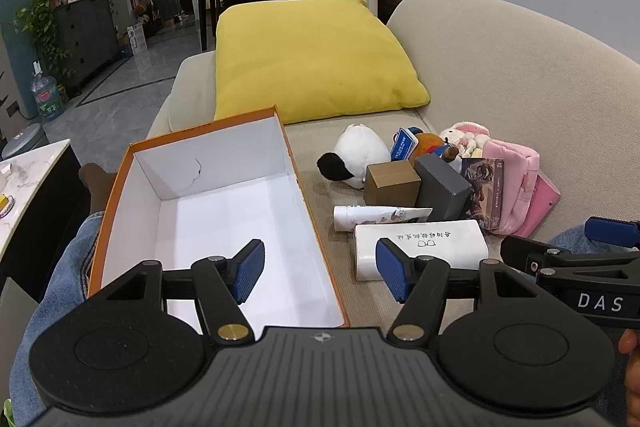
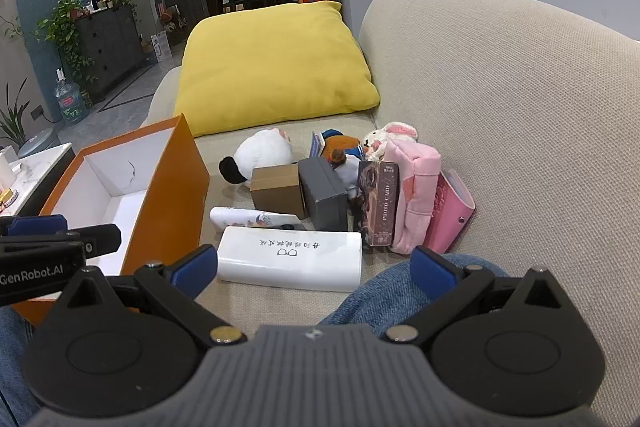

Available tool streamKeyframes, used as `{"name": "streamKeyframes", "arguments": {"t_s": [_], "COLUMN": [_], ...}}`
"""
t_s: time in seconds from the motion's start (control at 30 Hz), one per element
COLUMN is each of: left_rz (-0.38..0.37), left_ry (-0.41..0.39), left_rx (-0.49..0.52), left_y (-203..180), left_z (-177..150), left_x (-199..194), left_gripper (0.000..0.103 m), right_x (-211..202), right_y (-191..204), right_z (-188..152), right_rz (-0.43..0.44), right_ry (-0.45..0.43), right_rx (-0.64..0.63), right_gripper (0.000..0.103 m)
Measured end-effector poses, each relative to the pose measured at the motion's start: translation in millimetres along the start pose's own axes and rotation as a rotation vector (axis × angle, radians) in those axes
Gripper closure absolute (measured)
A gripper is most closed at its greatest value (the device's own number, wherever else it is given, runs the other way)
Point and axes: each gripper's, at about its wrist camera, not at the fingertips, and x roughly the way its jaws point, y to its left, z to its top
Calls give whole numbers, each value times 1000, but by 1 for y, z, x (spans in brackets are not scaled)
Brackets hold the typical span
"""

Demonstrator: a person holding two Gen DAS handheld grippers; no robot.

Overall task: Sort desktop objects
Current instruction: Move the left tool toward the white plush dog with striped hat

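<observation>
While both tools hover over the sofa seat [image 2: 280, 307], nothing is gripped. Left hand-held gripper [image 1: 320, 271]: blue pads spread apart, empty, pointing down over the right wall of the orange box [image 1: 312, 195] and the seat beside it. Right hand-held gripper [image 2: 314, 269]: jaws at their widest, empty, poised just short of the white case [image 2: 290, 261].

Orange box: open, white inside, nothing in it; sits on the seat to the left of the pile, in front of the yellow cushion [image 1: 312, 63].

Objects to sort, all on the seat between the box and the sofa back [image 2: 520, 107]:
- white case, lying flat, nearest the grippers (handwritten characters and a spectacles drawing on top)
- white tube [image 2: 256, 219] with a floral print, lying just behind the case
- brown carton [image 2: 276, 191], touching the grey box [image 2: 324, 197] on its right
- photo card box [image 2: 378, 207], standing upright, leaning on the pink pouch [image 2: 414, 195]
- pink wallet [image 2: 450, 215] with a snap, propped against the pouch on its far right
- white plush [image 2: 260, 157] with a black tail end, behind the carton
- brown plush [image 2: 340, 151] in blue clothing, and a rabbit plush [image 2: 384, 139] at the back

A knee in blue denim [image 2: 384, 291] rests just beside the case, under the right pad.
</observation>
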Motion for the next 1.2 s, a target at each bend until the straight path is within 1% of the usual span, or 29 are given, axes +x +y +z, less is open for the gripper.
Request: {"name": "streamKeyframes", "arguments": {"t_s": [0.47,0.67,0.8,0.87,0.93,1.0,1.1,1.17,1.2], "left_rz": [-21,-53,-80,-91,-96,-115,-168,-189,-194], "left_ry": [2,12,27,33,35,52,90,116,123], "left_rx": [5,18,34,50,73,87,92,87,86], "left_y": [-3,-8,-11,-12,-12,-12,-8,-4,-4], "left_z": [2,8,16,25,36,46,67,83,89], "left_x": [1,7,16,24,32,44,69,90,99], "left_gripper": [30,30,30,30,30,30,31,31,30], "right_x": [1,6,14,20,27,36,54,69,79], "right_y": [-3,-7,-9,-9,-9,-9,-9,-10,-11], "right_z": [-2,4,10,16,25,36,54,68,75], "right_rz": [-5,-20,-12,0,21,35,63,94,106], "right_ry": [-1,3,25,38,50,51,62,84,96], "right_rx": [-13,-15,-37,-49,-55,-61,-71,-65,-61], "right_gripper": [1,1,3,12,18,19,27,35,37]}}
